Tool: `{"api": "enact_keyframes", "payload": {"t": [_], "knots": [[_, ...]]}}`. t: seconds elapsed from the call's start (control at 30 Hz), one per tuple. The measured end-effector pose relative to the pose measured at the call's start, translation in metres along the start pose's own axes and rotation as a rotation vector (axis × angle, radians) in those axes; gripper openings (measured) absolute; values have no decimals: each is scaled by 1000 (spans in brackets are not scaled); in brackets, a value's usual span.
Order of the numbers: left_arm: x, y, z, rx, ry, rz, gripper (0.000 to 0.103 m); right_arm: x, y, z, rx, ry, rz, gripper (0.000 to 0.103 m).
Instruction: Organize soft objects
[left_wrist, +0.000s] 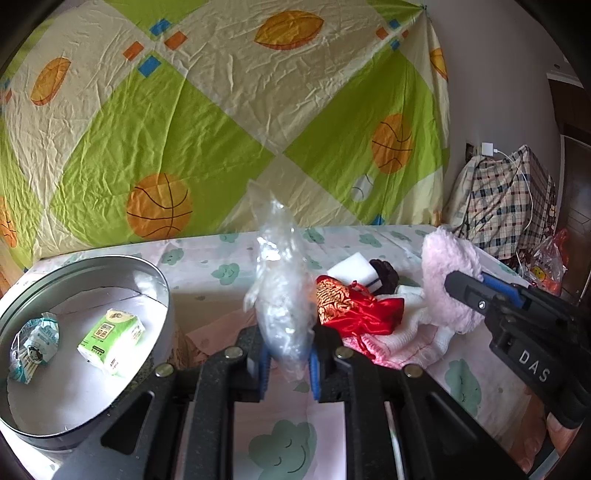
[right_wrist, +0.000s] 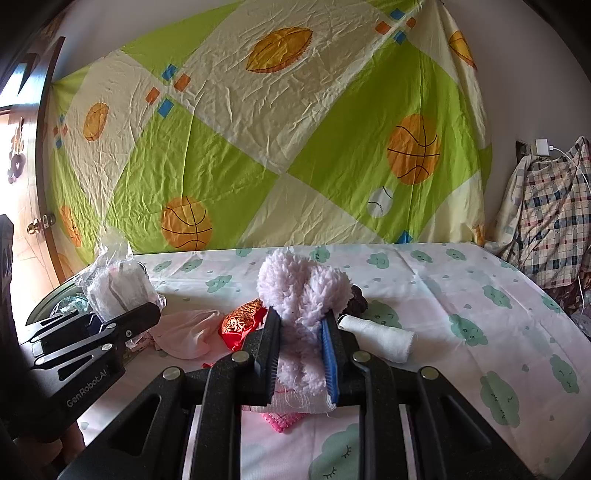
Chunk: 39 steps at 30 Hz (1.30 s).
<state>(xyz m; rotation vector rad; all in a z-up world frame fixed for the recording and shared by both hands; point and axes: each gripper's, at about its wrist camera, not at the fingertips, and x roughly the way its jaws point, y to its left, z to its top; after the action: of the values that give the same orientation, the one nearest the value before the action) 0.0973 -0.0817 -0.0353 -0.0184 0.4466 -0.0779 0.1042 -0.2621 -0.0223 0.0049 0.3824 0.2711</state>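
Soft objects lie in two groups on the cloud-print bedsheet (right_wrist: 461, 280): those already sorted and those still loose. The round grey metal tin with a white paper liner (left_wrist: 164, 295), at the left of the sheet, already holds two items, a green-and-white tissue pack (left_wrist: 110, 341) and a teal-and-white wrapped packet (left_wrist: 33, 347); this portion of the task reads as complete. The left gripper (left_wrist: 288, 363) is clenched on a crumpled clear plastic bag (left_wrist: 279, 302), which stands upright between its blue pads, above the sheet and just right of the tin. The right gripper (right_wrist: 299, 354) is clamped on a fluffy pale-pink plush piece (right_wrist: 303, 295), lifted above the remaining pile. Still loose on the sheet are a red-and-gold brocade drawstring pouch (left_wrist: 347, 306), a white sponge block (left_wrist: 354, 271), a dark brown bundle (left_wrist: 384, 271), a white rolled cloth (right_wrist: 380, 338) and a pale pink knitted garment (right_wrist: 184, 332) with a bright pink edge beneath the right gripper. Judged from this layout, the task is under halfway done: two items are stored, two are in hand and not yet deposited, and about five await pickup. The bag is the nearer to the tin, so it is the likely next deposit.
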Motion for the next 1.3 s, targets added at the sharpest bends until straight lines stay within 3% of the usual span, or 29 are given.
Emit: {"api": "enact_keyframes", "payload": {"t": [0.6,1.3], "knots": [[-27,3,-1,-18,-139,86,14,-14,14,-1,-42,-90,8,22],[-42,30,-6,-57,-159,130,14,-17,45,-4,-63,-114,95,22]]}}
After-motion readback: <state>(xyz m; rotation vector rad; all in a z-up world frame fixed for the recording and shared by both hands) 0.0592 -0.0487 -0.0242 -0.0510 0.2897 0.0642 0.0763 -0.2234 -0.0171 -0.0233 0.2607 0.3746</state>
